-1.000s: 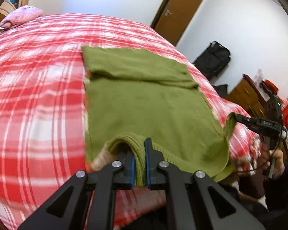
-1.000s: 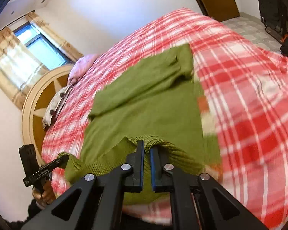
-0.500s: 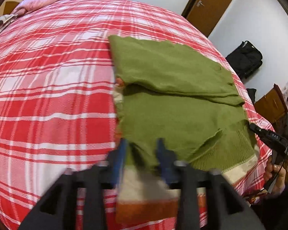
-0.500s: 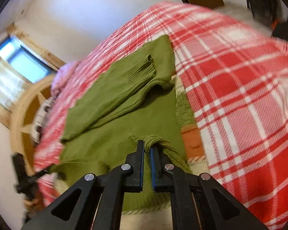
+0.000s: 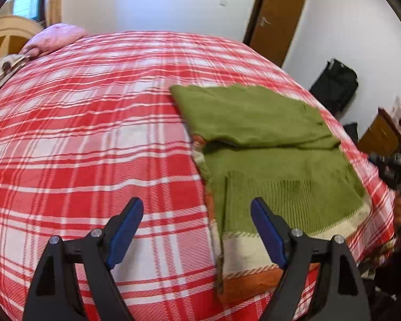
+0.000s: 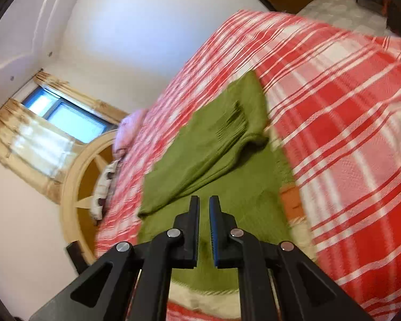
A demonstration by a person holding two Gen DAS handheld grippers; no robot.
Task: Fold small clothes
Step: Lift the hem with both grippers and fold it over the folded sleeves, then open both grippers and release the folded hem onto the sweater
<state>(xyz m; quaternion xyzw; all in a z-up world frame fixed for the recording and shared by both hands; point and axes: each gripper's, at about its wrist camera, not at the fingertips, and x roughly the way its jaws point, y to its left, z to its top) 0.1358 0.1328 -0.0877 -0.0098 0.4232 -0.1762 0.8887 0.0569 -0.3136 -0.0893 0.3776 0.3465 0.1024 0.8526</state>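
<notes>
here the bed, covered in a red and white plaid spread, fills most of both views, with a pink pillow at its far left corner by the headboard. the left gripper hangs above the near part of the spread, its blue-padded jaws spreading apart and wide, with nothing pinched between them; the near left corner of the sweater lies just under its right finger. the green sweater lies flat on the right half of the bed, a sleeve folded across its upper part, its ribbed hem and cream and orange bands toward the near edge. farther right, the right gripper hovers over the sweater's near green area, jaws nearly together with only a thin gap, and no cloth visibly caught between them. a brown door stands beyond the bed.
</notes>
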